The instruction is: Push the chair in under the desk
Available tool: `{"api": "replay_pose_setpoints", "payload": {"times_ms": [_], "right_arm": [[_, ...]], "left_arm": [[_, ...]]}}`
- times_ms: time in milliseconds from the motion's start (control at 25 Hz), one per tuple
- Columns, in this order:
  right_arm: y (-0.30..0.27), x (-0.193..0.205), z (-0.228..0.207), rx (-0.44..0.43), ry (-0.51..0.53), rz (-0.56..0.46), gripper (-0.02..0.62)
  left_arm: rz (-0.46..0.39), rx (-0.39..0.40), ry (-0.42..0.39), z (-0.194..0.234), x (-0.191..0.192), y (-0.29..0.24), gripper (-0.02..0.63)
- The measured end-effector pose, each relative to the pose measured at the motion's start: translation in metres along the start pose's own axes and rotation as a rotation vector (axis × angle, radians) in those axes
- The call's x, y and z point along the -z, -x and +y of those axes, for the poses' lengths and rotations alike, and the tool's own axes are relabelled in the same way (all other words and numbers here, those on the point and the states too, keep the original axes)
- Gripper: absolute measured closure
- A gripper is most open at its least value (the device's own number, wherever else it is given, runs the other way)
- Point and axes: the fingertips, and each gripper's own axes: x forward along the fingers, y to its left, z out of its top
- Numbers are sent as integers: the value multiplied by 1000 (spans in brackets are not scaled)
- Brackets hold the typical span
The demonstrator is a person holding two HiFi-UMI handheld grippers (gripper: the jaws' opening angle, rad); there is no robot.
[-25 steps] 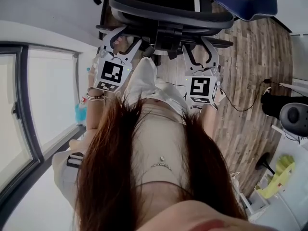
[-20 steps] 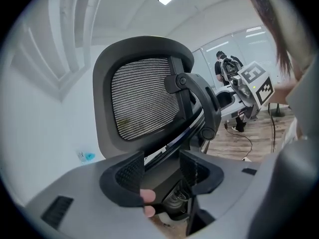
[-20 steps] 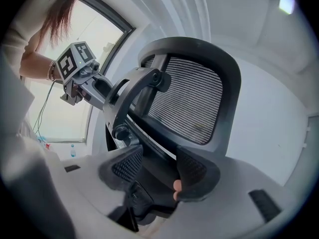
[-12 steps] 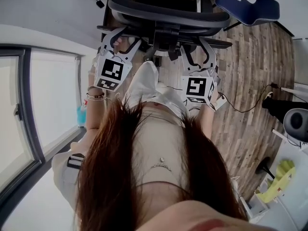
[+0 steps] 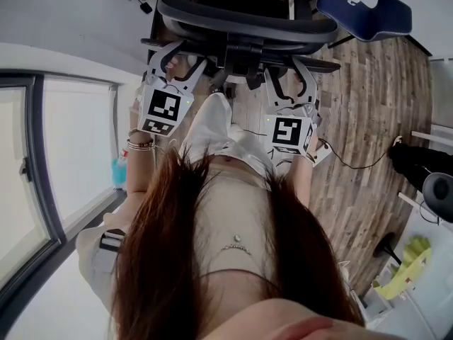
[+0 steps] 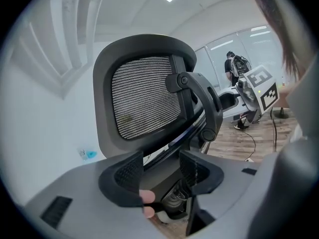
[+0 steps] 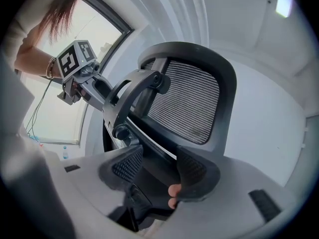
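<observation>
Head view, looking steeply down past long hair: both arms reach forward. The left tongs and right tongs are held side by side, tilted slightly downward. They point at the back of a black mesh office chair, which stands on the wood floor directly ahead. The tips lie right at the chair's lower back frame, one tongs on either side of its central spine; contact cannot be made out. The gripper views show what the head view does not: the mesh backrest rising upright and, in the left gripper view, a distant person. In both gripper views the jaws stand wide apart, gripping nothing, with the chair's back support framed between them.
</observation>
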Motion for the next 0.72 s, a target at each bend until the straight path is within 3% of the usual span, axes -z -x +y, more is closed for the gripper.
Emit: {"api": "replay_pose_setpoints", "payload": {"times_ms": [720], "right_arm": [[-25,-8,-4,-9,-7,-36,368]], "left_arm": [[-5,-1,12,19,1,-15,390]]}}
